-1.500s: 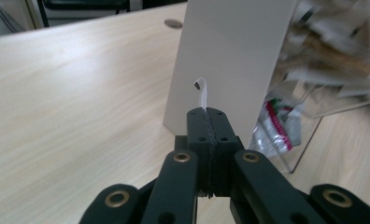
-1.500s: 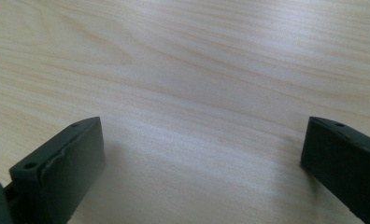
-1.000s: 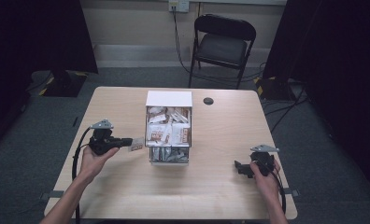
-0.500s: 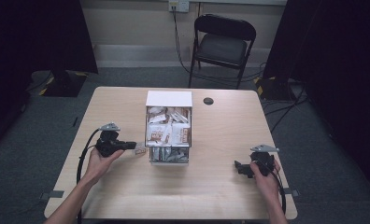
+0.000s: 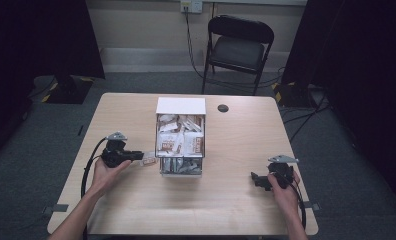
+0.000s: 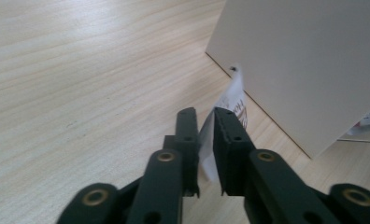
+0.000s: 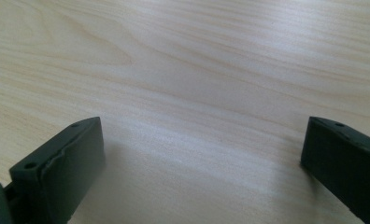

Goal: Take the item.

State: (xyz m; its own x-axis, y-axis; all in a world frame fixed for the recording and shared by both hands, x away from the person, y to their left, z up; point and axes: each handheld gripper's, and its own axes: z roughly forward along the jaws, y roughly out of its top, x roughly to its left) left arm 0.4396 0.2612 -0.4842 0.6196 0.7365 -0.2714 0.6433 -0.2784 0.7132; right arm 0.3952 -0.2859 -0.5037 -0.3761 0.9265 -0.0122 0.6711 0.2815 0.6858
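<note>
An open white box point(image 5: 180, 172) full of small sachets stands mid-table, its lid point(image 5: 181, 106) folded back. My left gripper point(image 5: 140, 156) lies low over the table just left of the box, with a white printed sachet point(image 5: 147, 161) at its tips. In the left gripper view the sachet point(image 6: 234, 95) stands on edge between the jaws of the left gripper point(image 6: 205, 114), beside the box wall point(image 6: 304, 60). The jaws have just been opening, and a narrow gap shows beside the sachet. My right gripper point(image 5: 256, 179) rests at the table's front right; in its own view the right gripper point(image 7: 202, 140) is wide open over bare wood.
The wooden table point(image 5: 236, 145) has a small black round disc point(image 5: 223, 108) behind the box. A black folding chair point(image 5: 240, 50) stands beyond the far edge. Cables trail from both grippers toward the front edge.
My left hand has sunk a little toward the table with the sachet, staying next to the box. The right hand has not moved.
</note>
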